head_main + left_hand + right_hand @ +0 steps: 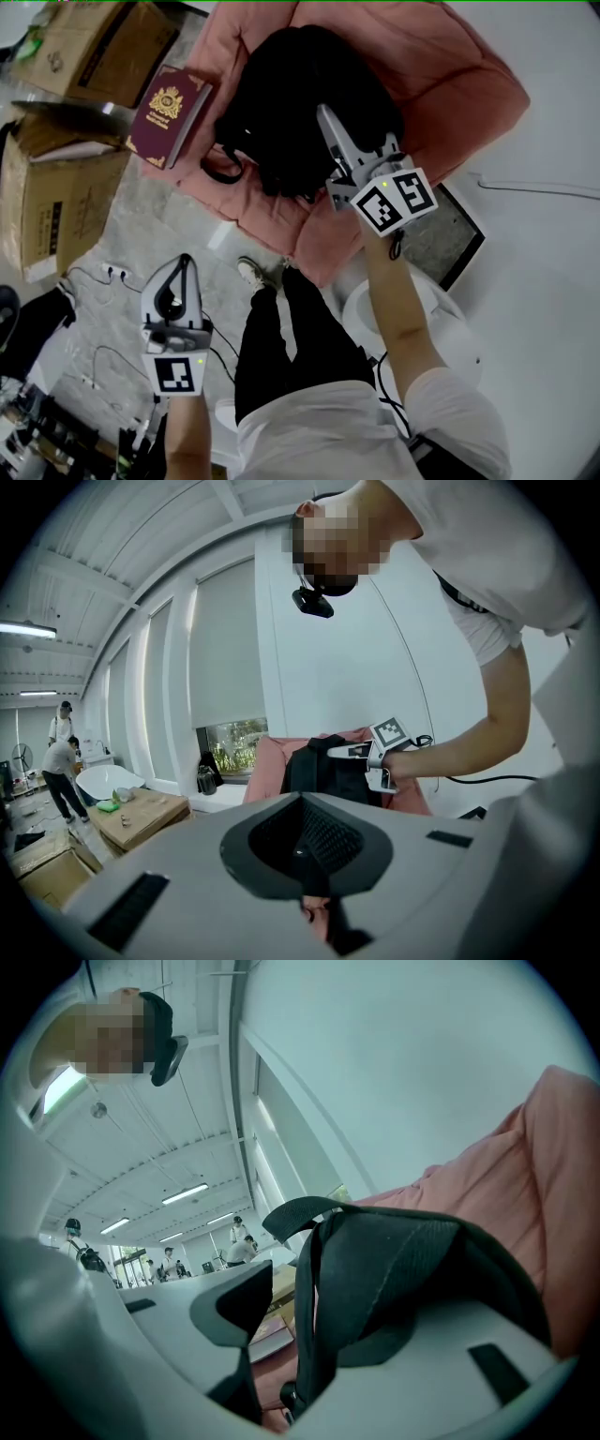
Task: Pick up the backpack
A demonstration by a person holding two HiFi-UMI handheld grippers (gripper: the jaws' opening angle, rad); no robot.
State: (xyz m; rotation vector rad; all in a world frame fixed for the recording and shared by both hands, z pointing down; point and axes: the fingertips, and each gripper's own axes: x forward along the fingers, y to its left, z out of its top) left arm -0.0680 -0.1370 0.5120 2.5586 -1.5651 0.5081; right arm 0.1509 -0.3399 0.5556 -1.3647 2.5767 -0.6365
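Person [309, 403] stands, dark trousers, white top, one tool per hand.

Left gripper [184, 261]: low at the person's side over grey floor [141, 225], well apart from the load. Jaws closed tip to tip, nothing between them.

Loose cables [103, 277] on the floor just beyond it.

Right gripper [328, 127]: arm stretched forward, tool over the near right part of the backpack [300, 94]. Its own view shows a black strap [375, 1269] of the bag standing between the jaws. The strap lies along one jaw; daylight shows between it and the other pad. Jaws apart, not clamped.

Backpack: black, slumped on a pink cushion [450, 84], roughly at its middle. Bag rests on the cushion, not lifted.

Dark flat panel [445, 239] on the floor at the cushion's near right corner, partly under the right arm.

Maroon book [169, 114] with a gold crest lies at the cushion's left edge, beside the bag, not touching it.

Further left: open cardboard box [56, 206], a second cardboard box [94, 42] behind it.

Left gripper's view: a window [230, 738] behind the cushion, and other people [61, 771] far off across the hall.
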